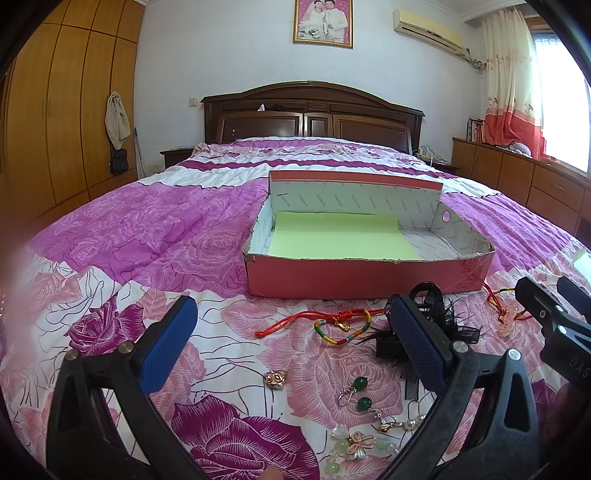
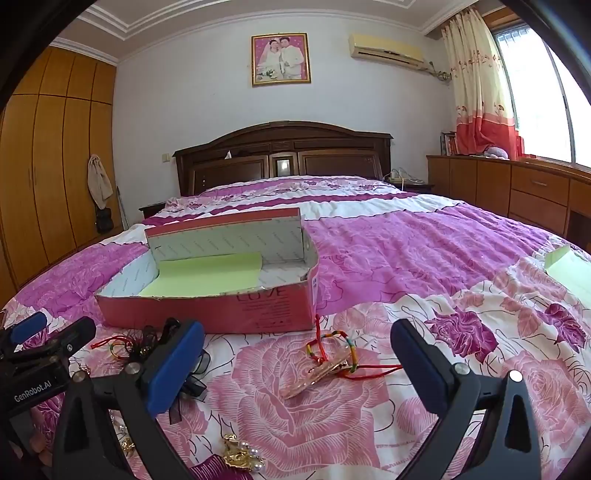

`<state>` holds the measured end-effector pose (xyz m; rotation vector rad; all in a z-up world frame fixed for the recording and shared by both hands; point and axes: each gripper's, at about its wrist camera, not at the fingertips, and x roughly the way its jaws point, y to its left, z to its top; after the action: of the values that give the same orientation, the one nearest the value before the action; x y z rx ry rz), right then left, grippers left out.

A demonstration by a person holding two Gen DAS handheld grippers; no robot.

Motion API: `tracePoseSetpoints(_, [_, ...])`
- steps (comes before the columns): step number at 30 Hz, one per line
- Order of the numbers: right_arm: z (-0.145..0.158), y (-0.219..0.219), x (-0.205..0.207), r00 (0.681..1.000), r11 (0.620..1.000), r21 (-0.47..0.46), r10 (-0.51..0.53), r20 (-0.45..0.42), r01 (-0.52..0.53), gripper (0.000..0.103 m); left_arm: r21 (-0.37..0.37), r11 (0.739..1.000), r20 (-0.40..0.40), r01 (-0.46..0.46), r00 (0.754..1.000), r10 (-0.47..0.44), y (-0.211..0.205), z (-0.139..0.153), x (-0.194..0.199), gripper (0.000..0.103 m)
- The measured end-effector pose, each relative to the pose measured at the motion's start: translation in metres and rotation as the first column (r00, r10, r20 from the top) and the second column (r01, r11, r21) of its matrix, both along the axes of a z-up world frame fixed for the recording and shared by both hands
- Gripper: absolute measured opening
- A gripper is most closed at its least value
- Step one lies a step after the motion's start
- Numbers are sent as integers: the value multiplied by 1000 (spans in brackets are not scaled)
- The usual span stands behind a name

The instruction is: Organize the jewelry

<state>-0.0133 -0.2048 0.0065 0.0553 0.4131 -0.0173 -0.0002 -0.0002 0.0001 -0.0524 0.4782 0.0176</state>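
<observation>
While both tools hover low over the flowered bedspread, neither pair of tongs grips anything. Nearest the left gripper, whose blue-padded fingers stand wide apart, lies a beaded piece with pale green and white beads, then two green bead earrings and a small rose-gold charm to their left. Just beyond, between the fingertips, a multicoloured cord bracelet touches a red cord, with a black feathery hair clip partly behind the right-hand finger.

Over on the right gripper, also spread wide and holding nothing, gold and pearl pieces sit closest, and a second red and multicoloured cord bracelet with a rose-gold pendant rests on the cover between the fingers.

Farther back stands the open pink shoebox, lined with a sheet of light green paper, no jewellery visible in it. Another green sheet lies well off to the right. Behind all that rise the dark wooden headboard, the wardrobe and a framed wedding portrait.
</observation>
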Motion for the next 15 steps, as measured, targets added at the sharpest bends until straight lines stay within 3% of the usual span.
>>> tracePoseSetpoints(15, [0,1,0,1000,1000,-5,1,1,-1,103,1,1000,1,0,1000,0,0,0,0,98])
